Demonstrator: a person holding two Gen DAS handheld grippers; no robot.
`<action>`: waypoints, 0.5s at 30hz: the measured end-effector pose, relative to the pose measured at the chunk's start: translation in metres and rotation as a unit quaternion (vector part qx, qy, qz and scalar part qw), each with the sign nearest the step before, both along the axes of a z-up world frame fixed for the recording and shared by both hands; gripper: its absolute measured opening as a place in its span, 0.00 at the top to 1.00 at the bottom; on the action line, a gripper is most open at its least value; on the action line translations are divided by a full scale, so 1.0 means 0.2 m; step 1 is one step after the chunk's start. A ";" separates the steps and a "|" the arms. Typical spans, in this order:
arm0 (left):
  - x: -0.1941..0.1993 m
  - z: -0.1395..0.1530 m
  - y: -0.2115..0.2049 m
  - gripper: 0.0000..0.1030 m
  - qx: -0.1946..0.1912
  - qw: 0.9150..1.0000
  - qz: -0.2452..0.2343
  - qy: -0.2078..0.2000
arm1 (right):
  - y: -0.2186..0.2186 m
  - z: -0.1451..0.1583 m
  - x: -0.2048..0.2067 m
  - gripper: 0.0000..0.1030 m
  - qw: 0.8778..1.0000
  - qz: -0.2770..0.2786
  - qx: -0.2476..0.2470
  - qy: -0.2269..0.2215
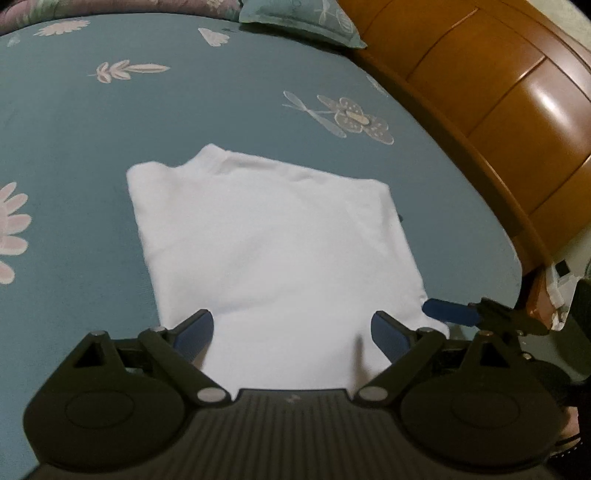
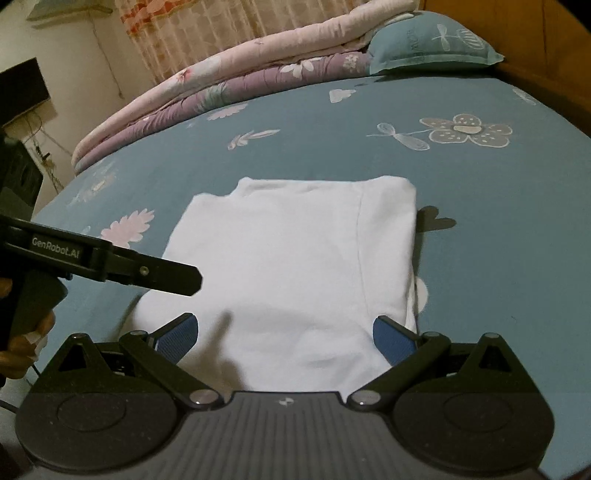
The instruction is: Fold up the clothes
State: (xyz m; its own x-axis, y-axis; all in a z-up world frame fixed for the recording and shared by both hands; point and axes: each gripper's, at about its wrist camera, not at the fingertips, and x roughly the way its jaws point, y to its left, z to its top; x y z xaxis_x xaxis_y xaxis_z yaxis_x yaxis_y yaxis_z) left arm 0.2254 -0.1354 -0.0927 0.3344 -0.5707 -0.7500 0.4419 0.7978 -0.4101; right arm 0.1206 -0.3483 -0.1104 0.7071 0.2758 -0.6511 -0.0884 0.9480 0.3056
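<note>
Blue floral bedsheet (image 2: 480,206), wooden headboard (image 1: 498,92), folded quilts (image 2: 221,85), patterned curtain (image 2: 207,33).

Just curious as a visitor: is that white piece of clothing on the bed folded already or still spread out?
Folded. The white garment lies as a compact rectangle on the blue bedsheet, layered edges showing along its right side.

Folded garment (image 1: 273,240) on bedsheet (image 1: 74,147), pillow (image 2: 424,40) and quilt (image 2: 221,92) behind.

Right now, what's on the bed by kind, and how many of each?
Shirt, white, folded: 1
Pillow, teal: 1
Quilts, folded and stacked, one pink, one purple: 2
Grippers, left and right, both open over the shirt's near edge: 2
Total: 6
</note>
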 end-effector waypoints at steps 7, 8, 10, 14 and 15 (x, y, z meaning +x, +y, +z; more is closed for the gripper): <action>-0.04 0.00 0.02 0.08 -0.014 1.000 -0.006 0.021 | -0.02 0.01 -0.04 0.00 1.000 -0.007 0.017 0.002; -0.04 -0.02 0.02 0.08 -0.011 1.000 -0.003 0.027 | -0.02 0.01 -0.05 0.00 1.000 -0.007 0.019 0.004; -0.04 0.00 0.05 0.08 -0.021 0.999 0.001 0.025 | -0.05 0.02 -0.04 0.00 1.000 -0.007 0.025 0.006; -0.01 0.06 0.15 0.08 -0.053 0.998 0.028 0.012 | -0.19 0.06 -0.01 0.00 0.998 -0.018 0.054 0.012; 0.01 0.05 0.18 0.08 -0.062 0.997 0.039 0.018 | -0.25 0.05 0.02 0.00 0.997 -0.024 0.074 0.020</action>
State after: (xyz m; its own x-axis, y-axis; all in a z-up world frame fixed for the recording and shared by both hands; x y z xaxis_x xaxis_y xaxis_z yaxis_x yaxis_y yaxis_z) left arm 0.2264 -0.0995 -0.0823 0.3555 -0.6335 -0.6873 0.3646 0.7710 -0.5220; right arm 0.1252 -0.3974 -0.1003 0.6958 0.3383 -0.6336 -0.0294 0.8948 0.4455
